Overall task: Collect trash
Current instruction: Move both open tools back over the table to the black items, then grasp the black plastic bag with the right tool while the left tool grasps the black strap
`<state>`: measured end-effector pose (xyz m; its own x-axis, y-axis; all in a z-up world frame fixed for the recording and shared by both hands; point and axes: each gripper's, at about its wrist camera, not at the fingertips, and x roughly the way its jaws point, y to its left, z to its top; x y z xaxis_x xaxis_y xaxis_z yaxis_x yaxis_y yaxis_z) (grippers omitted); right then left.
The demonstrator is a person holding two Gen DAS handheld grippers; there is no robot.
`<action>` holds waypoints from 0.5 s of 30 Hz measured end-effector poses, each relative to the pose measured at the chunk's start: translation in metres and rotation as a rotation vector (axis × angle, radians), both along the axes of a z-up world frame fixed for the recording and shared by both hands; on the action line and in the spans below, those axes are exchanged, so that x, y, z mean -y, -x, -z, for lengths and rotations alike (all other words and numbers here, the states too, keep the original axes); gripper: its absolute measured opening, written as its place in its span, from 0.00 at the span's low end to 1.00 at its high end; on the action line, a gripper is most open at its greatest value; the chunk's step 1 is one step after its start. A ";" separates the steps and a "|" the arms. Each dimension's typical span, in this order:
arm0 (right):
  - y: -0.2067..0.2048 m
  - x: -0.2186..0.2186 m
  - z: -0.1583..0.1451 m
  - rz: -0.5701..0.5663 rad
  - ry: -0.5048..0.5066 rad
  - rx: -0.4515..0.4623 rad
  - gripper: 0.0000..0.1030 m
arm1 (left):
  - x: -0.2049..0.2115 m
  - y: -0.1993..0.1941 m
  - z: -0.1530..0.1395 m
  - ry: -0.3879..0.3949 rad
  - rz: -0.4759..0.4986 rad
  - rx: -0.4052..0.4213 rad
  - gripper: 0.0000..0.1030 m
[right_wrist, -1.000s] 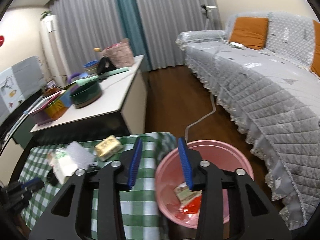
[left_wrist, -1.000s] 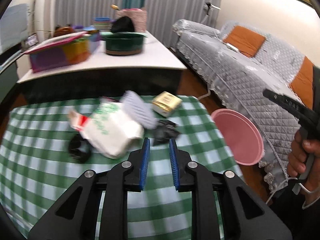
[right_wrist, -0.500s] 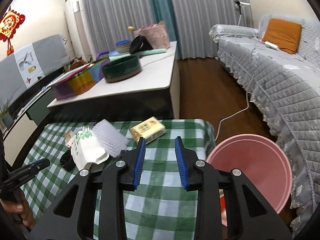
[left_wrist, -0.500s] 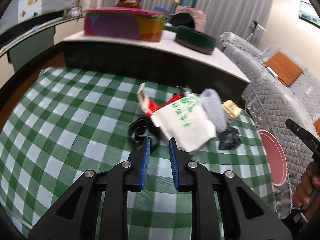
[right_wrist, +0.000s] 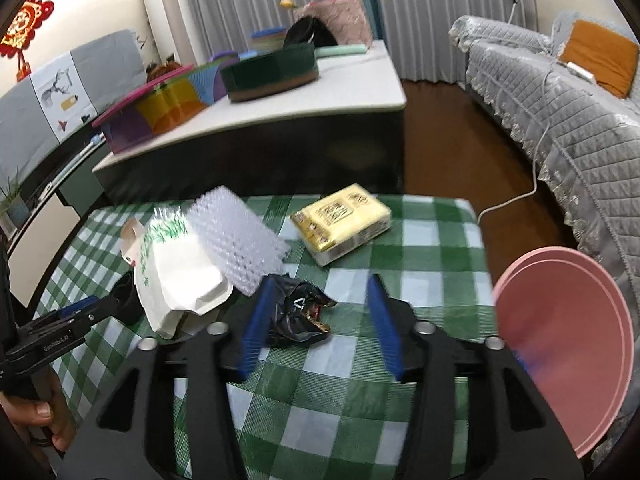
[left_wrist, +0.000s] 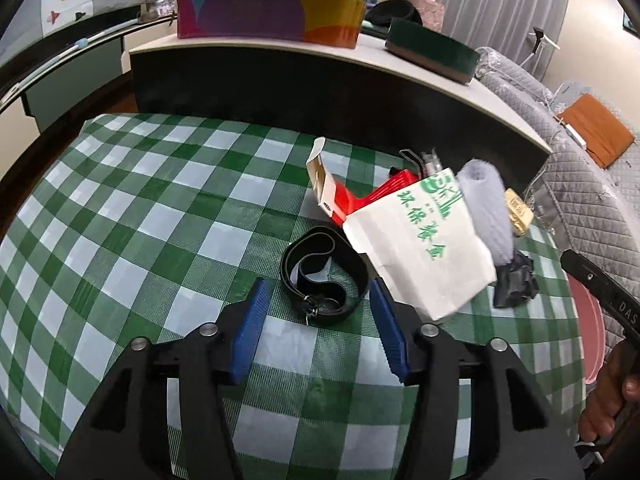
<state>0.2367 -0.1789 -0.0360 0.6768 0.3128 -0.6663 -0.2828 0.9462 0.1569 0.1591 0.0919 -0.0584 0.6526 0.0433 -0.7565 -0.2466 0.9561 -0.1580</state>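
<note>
On the green checked tablecloth [left_wrist: 132, 216] lies a heap of trash. A black strap loop [left_wrist: 356, 268] sits just ahead of my left gripper [left_wrist: 319, 292], whose jaws are opening; no pad touches the strap. Beside it are a white bag with green print [left_wrist: 424, 248], a red and white carton [left_wrist: 340, 196] and a bubble-wrap roll [left_wrist: 486, 204]. My right gripper [right_wrist: 321, 280] is opening too. A black crumpled wrapper [right_wrist: 298, 312] lies between its fingers, by the left pad [right_wrist: 256, 320], not squeezed. Farther off lies a yellow packet [right_wrist: 344, 220].
A pink bin [right_wrist: 560, 332] stands off the table's right edge, with a grey quilted sofa [right_wrist: 560, 92] behind it. Beyond the table runs a white-topped counter [right_wrist: 320, 96] with a green tub and a coloured box. A white cable trails across the wooden floor.
Both grippers came down toward the table and their jaws widened. The right one swung from over the pink bin to the black wrapper. The left one closed in on the strap loop.
</note>
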 end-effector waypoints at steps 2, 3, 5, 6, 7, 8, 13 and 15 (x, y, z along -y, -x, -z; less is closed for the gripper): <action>-0.004 -0.005 0.005 -0.012 0.004 -0.018 0.55 | 0.000 -0.003 0.003 -0.001 0.002 -0.010 0.51; -0.006 -0.009 0.009 -0.023 0.009 -0.032 0.57 | 0.000 -0.005 0.005 -0.004 0.003 -0.014 0.51; -0.008 -0.016 0.014 -0.040 0.023 -0.047 0.59 | 0.002 -0.007 0.007 -0.011 0.010 -0.017 0.52; -0.009 -0.019 0.017 -0.048 0.036 -0.054 0.59 | 0.003 -0.009 0.008 -0.016 0.013 -0.019 0.53; -0.010 -0.021 0.020 -0.054 0.046 -0.061 0.59 | 0.004 -0.010 0.009 -0.022 0.016 -0.021 0.53; -0.011 -0.023 0.022 -0.055 0.054 -0.069 0.59 | 0.004 -0.012 0.010 -0.028 0.019 -0.023 0.53; -0.017 -0.026 0.031 -0.059 0.070 -0.102 0.58 | 0.004 -0.017 0.016 -0.042 0.015 -0.051 0.53; -0.018 -0.027 0.031 -0.069 0.078 -0.100 0.55 | 0.004 -0.018 0.017 -0.044 0.015 -0.054 0.53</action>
<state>0.2544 -0.1517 -0.0673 0.5845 0.3010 -0.7535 -0.3344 0.9355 0.1143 0.1772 0.0881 -0.0755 0.6120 0.0681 -0.7879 -0.2391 0.9656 -0.1023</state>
